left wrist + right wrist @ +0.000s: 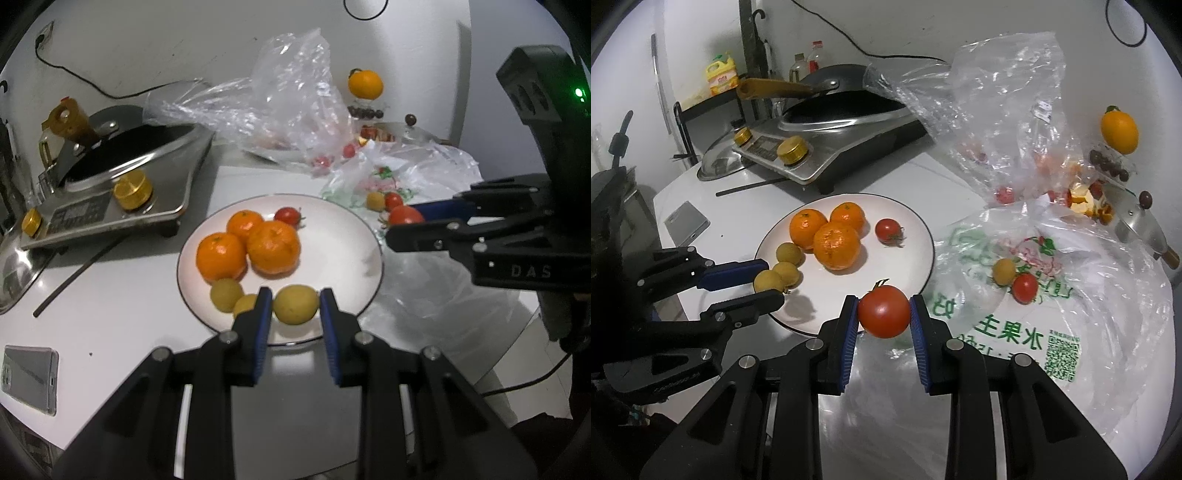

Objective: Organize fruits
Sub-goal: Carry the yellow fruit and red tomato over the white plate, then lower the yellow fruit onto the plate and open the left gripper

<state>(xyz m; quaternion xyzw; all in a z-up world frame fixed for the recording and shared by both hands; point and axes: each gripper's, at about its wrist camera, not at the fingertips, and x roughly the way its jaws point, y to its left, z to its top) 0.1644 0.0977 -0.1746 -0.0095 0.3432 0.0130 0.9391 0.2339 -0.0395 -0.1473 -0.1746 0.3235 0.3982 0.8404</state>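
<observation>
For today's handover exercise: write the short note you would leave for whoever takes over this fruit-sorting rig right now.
Left tongs: shut on a yellow-green fruit, over the near rim of the plate.
Right tongs: shut on a tomato, at the plate's right edge.
Done: on the plate, three oranges, two small yellow fruits, one small tomato.
Left: set down both held fruits; then fetch the yellow fruit and tomato lying on the printed bag.
</observation>
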